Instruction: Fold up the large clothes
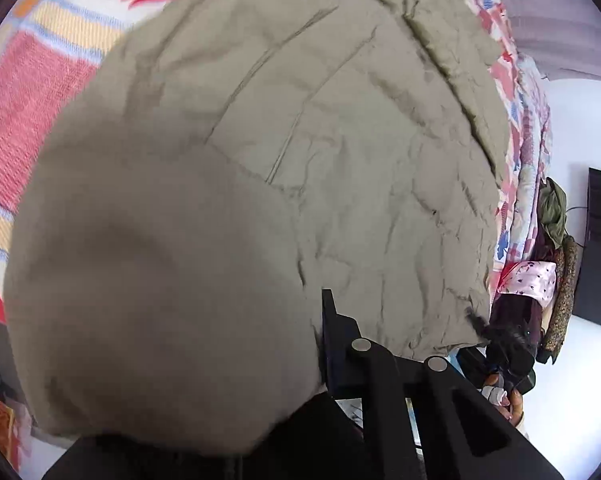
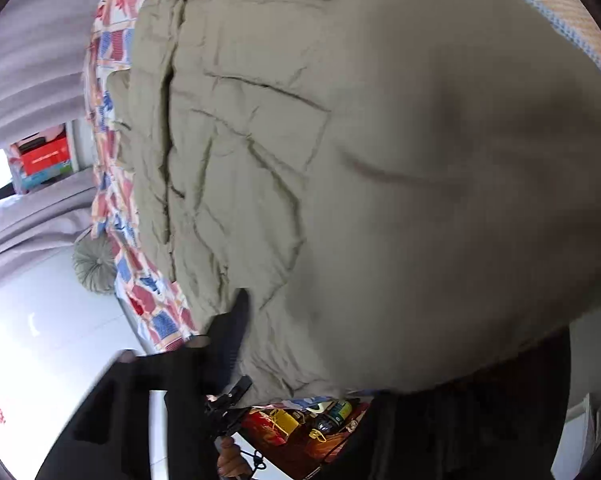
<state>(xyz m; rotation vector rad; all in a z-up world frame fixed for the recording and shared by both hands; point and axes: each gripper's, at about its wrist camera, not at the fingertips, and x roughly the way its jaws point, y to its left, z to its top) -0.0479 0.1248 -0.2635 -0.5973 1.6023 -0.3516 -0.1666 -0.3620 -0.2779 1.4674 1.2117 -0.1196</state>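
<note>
My left fingers (image 1: pixel 332 344) and right fingers (image 2: pixel 236 320) each pinch a fold of the wrinkled khaki cloth garment (image 1: pixel 320 140), which lies spread across the bed's red, blue and orange patterned blanket (image 1: pixel 28 92), reaching its side edge.

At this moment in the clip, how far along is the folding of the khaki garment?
Partly done: the wrinkled khaki cotton garment lies on the red-and-orange patterned bedspread, one thick fold already along its edge. In hand: both grippers seem to lift a flap; the left gripper and right gripper are half hidden by cloth. Left: laying it down and smoothing.
</note>
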